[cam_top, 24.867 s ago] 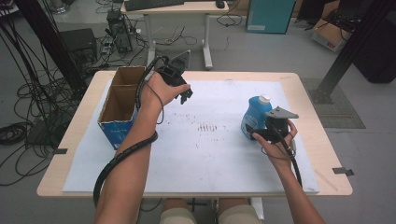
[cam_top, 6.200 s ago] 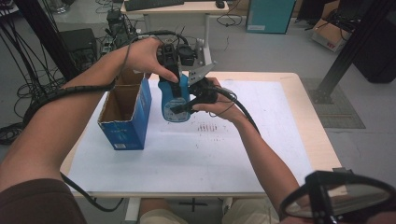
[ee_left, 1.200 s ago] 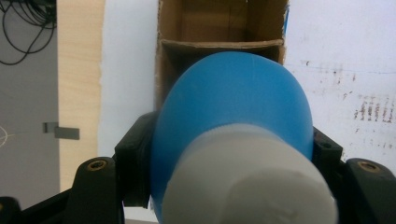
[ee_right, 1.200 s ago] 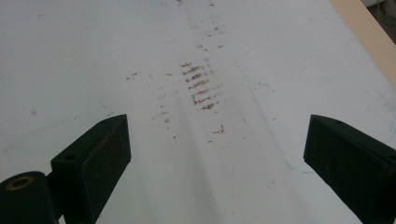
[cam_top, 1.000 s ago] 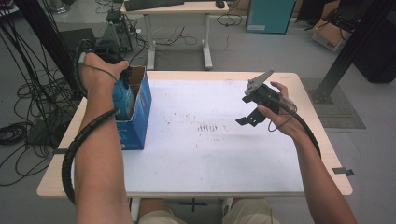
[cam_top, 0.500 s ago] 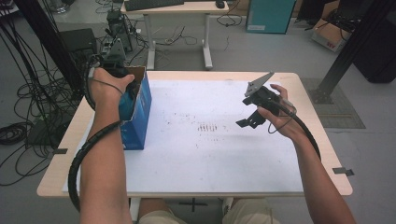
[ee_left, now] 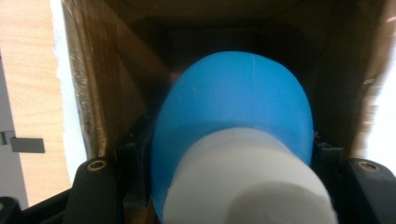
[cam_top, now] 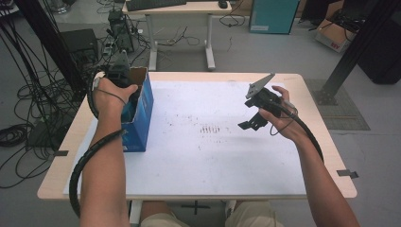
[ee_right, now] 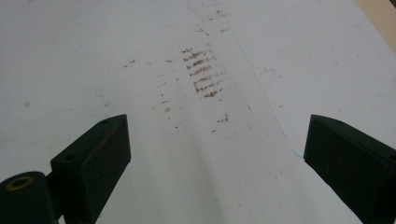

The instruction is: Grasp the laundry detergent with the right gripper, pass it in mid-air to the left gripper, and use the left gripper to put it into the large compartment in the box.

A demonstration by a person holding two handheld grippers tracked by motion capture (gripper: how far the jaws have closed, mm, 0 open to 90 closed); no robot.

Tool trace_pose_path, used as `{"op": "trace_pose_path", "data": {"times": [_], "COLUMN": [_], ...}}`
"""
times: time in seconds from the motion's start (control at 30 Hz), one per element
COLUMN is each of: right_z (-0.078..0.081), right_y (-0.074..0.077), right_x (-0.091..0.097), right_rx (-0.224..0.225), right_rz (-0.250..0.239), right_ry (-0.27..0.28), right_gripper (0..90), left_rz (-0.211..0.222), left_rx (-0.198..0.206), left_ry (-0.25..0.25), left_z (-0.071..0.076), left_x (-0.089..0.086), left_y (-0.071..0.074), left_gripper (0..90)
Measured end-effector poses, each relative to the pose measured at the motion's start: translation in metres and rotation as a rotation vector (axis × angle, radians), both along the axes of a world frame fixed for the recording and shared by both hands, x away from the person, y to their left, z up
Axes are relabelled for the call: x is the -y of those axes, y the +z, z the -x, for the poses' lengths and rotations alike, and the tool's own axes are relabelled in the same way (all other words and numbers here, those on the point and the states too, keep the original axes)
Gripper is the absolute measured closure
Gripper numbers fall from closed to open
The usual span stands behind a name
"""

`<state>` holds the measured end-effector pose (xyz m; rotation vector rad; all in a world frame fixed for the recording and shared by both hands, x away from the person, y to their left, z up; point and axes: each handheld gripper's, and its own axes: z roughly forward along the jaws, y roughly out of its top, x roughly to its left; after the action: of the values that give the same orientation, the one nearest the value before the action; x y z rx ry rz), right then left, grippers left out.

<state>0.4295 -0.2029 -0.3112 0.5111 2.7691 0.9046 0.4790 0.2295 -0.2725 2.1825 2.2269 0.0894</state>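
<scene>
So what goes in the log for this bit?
left gripper: shut on bottle, inside box | right gripper: open, over sheet | step: boxing bottle

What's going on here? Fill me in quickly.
A person at a table works with a gripper in each hand. The left gripper is shut on a blue bottle with a white cap and holds it inside the open blue cardboard box at the table's left side. The right gripper hangs open and empty above the white sheet, near some brownish marks.
</scene>
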Motion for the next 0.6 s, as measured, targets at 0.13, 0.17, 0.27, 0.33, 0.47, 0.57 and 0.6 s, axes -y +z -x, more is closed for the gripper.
{"op": "trace_pose_path", "data": {"times": [0.13,0.17,0.27,0.33,0.47,0.57,0.6], "right_z": [-0.0006,-0.001,-0.0009,-0.0014,-0.0016,-0.002,-0.0022], "right_y": [0.0001,0.0003,0.0015,0.0016,0.0017,0.001,0.001], "right_x": [-0.0023,-0.0027,-0.0038,-0.0049,-0.0064,-0.0065,-0.0062], "right_rx": [-0.001,0.0,0.001,0.005,0.003,0.002,0.001], "right_rz": [0.006,0.007,0.004,0.003,0.008,0.013,0.016], "right_ry": [0.002,0.005,0.001,0.0,0.0,0.002,0.005], "right_gripper": [7.4,7.4,7.4,7.4,7.5,7.5,7.5], "left_rz": [0.0,0.0,0.006,0.009,0.009,0.01,0.013], "left_rx": [0.003,0.006,0.014,0.01,0.013,0.009,0.007], "left_ry": [-0.012,-0.015,-0.012,-0.011,-0.011,-0.012,-0.011], "left_z": [-0.0003,-0.0002,0.0,-0.0003,-0.0006,-0.0009,-0.0011], "left_x": [0.0,0.0,-0.0017,-0.0024,-0.0028,-0.0032,-0.0035], "left_y": [0.0,-0.0004,-0.0013,-0.0012,-0.0015,-0.0015,-0.0015], "left_gripper": [35.6,35.5,35.3,35.3,35.2,35.2,35.2]}}
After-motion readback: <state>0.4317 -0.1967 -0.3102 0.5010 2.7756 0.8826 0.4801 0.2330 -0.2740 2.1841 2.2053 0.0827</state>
